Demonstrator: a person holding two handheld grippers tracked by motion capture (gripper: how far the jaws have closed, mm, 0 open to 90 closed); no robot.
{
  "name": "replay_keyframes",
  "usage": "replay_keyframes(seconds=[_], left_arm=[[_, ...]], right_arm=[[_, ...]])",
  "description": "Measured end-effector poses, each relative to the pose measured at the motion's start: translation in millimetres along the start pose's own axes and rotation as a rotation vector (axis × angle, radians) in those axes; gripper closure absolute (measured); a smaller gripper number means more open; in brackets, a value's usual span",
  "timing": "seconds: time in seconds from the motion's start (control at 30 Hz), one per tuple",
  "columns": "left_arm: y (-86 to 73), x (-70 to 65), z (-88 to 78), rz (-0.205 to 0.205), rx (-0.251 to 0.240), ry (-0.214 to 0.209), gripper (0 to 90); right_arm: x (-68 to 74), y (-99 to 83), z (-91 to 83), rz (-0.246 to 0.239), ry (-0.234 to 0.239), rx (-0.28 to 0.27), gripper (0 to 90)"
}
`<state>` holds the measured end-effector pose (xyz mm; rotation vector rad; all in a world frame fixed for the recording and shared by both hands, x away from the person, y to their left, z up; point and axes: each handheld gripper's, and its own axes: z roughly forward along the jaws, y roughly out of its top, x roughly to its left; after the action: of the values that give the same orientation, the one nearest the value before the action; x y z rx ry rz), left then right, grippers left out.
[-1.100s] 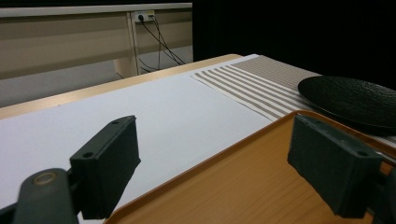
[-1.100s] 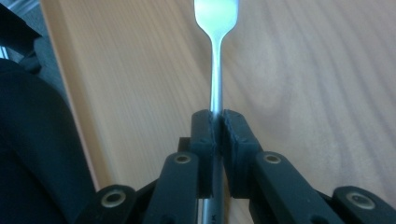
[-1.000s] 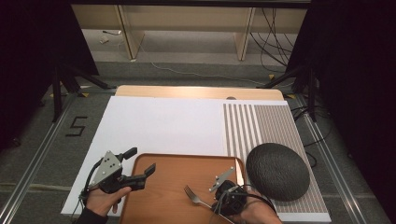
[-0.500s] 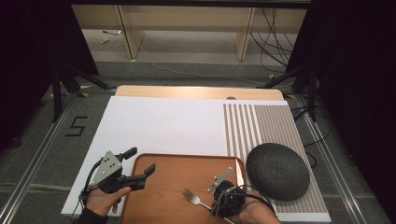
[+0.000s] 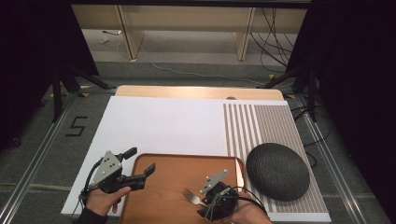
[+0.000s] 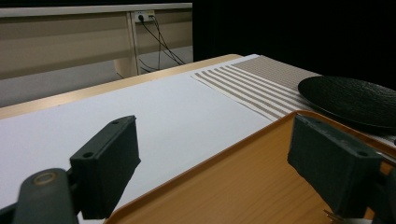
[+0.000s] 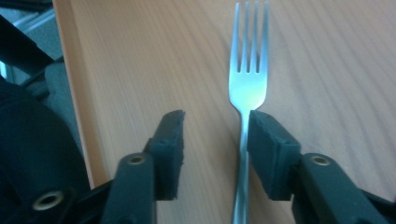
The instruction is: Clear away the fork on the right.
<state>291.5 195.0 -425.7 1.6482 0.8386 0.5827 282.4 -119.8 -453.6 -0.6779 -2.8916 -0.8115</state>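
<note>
A steel fork (image 7: 247, 88) lies flat on the wooden tray (image 7: 327, 70), tines pointing away from my right gripper (image 7: 215, 126). The jaws have just been opening. The fork's handle runs between them, close along the right jaw, while the left jaw stands well apart. From above, the fork (image 5: 189, 194) sits at the tray's (image 5: 177, 168) near edge in front of my right gripper (image 5: 204, 204). My left gripper (image 5: 142, 159) hovers over the tray's left rim, open, with nothing in it. In its own view the left gripper (image 6: 212, 140) looks across the tray (image 6: 243, 186).
A black round plate (image 5: 278, 171) rests on the striped mat (image 5: 261, 126) right of the tray, also seen as the plate (image 6: 350, 95) from the left gripper. A white sheet (image 5: 163, 126) covers the table behind the tray. Cables and shelving lie beyond the far edge.
The right gripper's jaws have spread apart around the fork handle, and the hand has shifted slightly. The fork stays on the tray. The left gripper has not moved.
</note>
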Motion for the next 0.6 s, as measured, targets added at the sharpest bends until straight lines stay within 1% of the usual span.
replay_keyframes(seconds=[0.1, 0.17, 0.3, 0.37, 0.5, 0.6], left_arm=[[0.1, 0.1, -0.1, -0.001, -0.002, 0.001, 15.9], [0.0, 0.1, -0.2, 0.000, -0.001, 0.001, 15.9], [0.1, -0.1, -0.2, 0.000, -0.002, 0.001, 15.9], [0.1, 0.0, -0.2, -0.001, -0.002, 0.000, 15.9], [0.1, 0.0, -0.2, -0.001, -0.001, 0.000, 15.9], [0.3, -0.3, -0.3, -0.001, -0.003, 0.000, 15.9]], right_arm=[[3.1, 1.9, 2.3, -0.021, -0.008, 0.010, 67.2], [4.7, 2.1, 3.5, -0.043, -0.004, 0.012, 70.0], [6.3, 1.4, 5.4, -0.076, -0.020, 0.036, 78.8], [7.1, 1.5, 5.2, -0.082, -0.027, 0.047, 82.2], [7.4, 1.4, 5.1, -0.095, -0.023, 0.049, 86.8], [7.2, 0.9, 6.0, -0.095, -0.036, 0.065, 88.8]])
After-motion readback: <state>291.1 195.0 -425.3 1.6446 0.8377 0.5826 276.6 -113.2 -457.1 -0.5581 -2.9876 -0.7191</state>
